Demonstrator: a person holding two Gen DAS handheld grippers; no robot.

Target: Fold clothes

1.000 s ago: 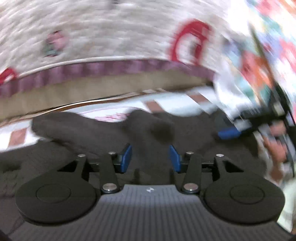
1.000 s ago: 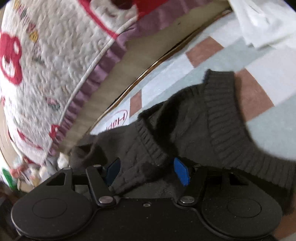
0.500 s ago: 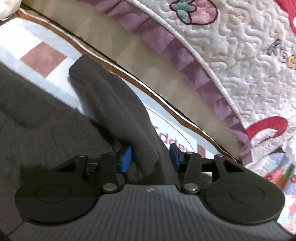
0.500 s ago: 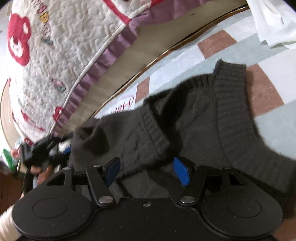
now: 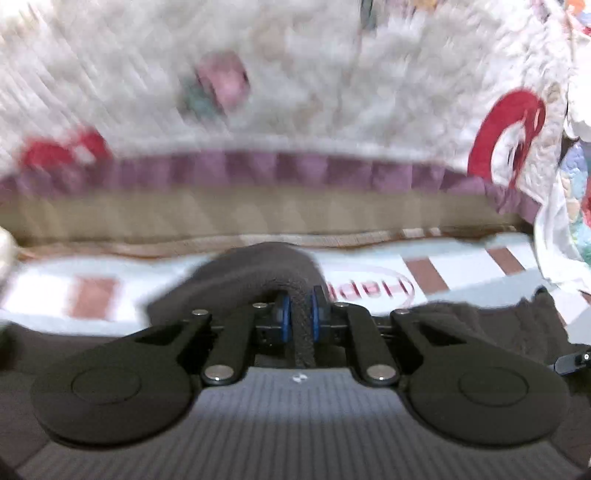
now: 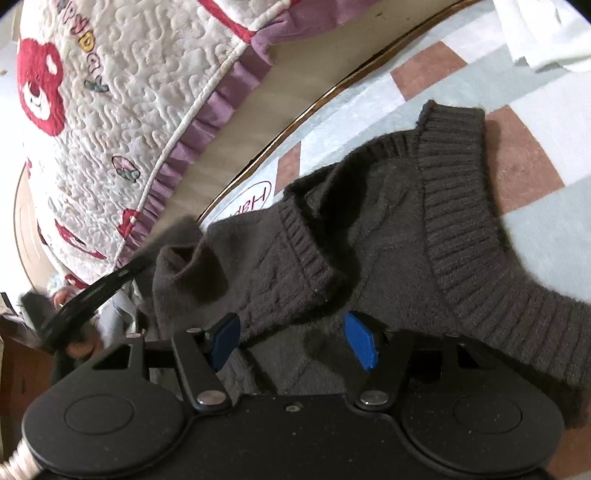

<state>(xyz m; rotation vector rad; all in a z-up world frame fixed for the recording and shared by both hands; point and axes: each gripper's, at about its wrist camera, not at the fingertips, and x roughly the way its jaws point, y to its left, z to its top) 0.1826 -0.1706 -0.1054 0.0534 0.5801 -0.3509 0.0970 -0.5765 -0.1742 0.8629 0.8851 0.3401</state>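
Note:
A dark brown knitted sweater (image 6: 388,221) lies crumpled on a checked mat (image 6: 535,96), its ribbed hem toward the right. My right gripper (image 6: 291,341) hovers low over its middle, jaws wide open, blue pads apart with knit beneath them. In the left wrist view, my left gripper (image 5: 300,309) is closing its jaws, and the blue pads pinch a thick fold of the sweater's sleeve (image 5: 258,269), which arches up in front of them. At the left of the right wrist view, that gripper's black linkage (image 6: 92,295) and a hand reach the sleeve end.
A white quilt (image 6: 129,110) with red bears and a purple frill hangs over a tan bed side (image 5: 258,210) just beyond the mat. A white cloth (image 6: 546,33) lies at the mat's far right. Pale checked mat (image 5: 461,258) shows around the sweater.
My left gripper has shut on the sleeve fold that lay between its open pads, and its view has swung to face the quilt. The right gripper has stayed open and nearly still.

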